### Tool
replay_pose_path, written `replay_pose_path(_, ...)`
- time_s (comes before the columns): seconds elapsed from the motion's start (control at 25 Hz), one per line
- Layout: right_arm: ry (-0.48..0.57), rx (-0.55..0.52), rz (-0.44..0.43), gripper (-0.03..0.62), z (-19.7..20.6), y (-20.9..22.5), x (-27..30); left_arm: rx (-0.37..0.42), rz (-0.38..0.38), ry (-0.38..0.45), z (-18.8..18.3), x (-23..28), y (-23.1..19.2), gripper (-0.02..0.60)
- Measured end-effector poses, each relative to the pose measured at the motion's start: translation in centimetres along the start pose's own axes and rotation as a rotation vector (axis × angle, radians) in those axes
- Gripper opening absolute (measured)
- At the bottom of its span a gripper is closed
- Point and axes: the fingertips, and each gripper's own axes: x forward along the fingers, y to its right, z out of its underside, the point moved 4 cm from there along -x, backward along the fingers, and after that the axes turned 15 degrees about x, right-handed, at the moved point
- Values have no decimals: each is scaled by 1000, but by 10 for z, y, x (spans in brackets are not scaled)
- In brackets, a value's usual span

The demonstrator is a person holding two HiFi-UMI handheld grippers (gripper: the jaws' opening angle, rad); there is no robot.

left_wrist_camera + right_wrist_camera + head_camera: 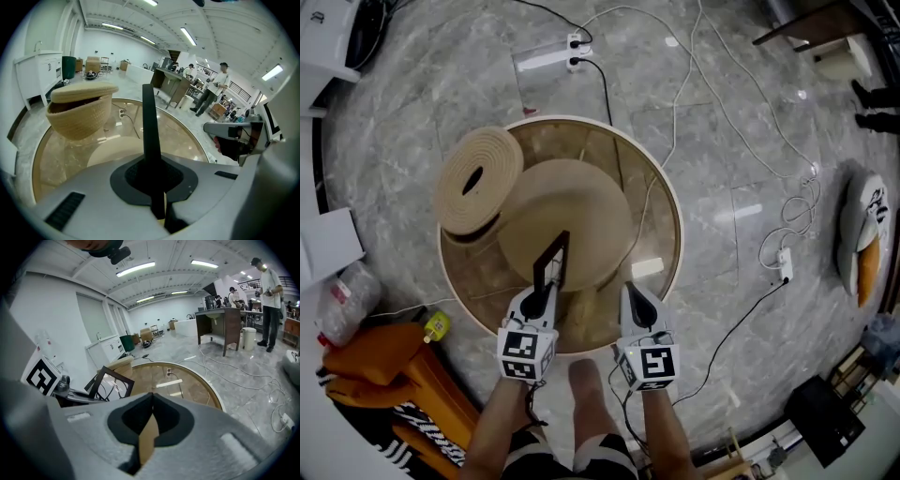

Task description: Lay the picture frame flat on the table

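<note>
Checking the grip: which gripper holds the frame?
The left gripper: its jaws are shut on the edge of the dark frame. The right gripper has its jaws together with nothing between them.

light: bright ceiling strips | glare: on glass table [661, 211], floor | edges: fisheye-warped, dark vignette

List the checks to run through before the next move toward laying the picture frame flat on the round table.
1. Left claw grips the picture frame: ok, shut on its edge.
2. Frame lying flat: not ok, it stands on edge.
3. Round beige mat beyond the frame is bare: ok.
4. Woven basket apart from the frame: ok, off to its left in the head view.
5. Right claw free: ok, shut and empty.
6. Frame's lower edge touching the table: cannot tell.
</note>
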Motion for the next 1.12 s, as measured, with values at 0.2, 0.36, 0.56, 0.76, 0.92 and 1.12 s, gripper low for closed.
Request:
replay_pose_path(0.2, -17, 15, 3, 0, 7, 6, 1, -52, 49, -11, 7, 8, 6, 25)
replay_pose_path(0.36, -23, 22, 6, -2, 11, 8, 3, -66, 42, -11, 6, 13, 1, 28)
replay_pose_path(0.56, -34, 29, -4, 0, 14, 8, 4, -73, 33, -28, 7, 20, -6, 31)
replay_pose_path(0.76, -39, 31, -18, -1, 17, 7, 6, -122, 63, -23, 11, 24, -11, 31)
replay_pose_path(0.92, -46, 38, -17, 0, 19, 7, 7, -121, 42, -15, 12, 24, -13, 35)
replay_pose_path(1.12, -49, 26, -16, -2, 21, 6, 9, -77, -27, -25, 15, 27, -18, 81)
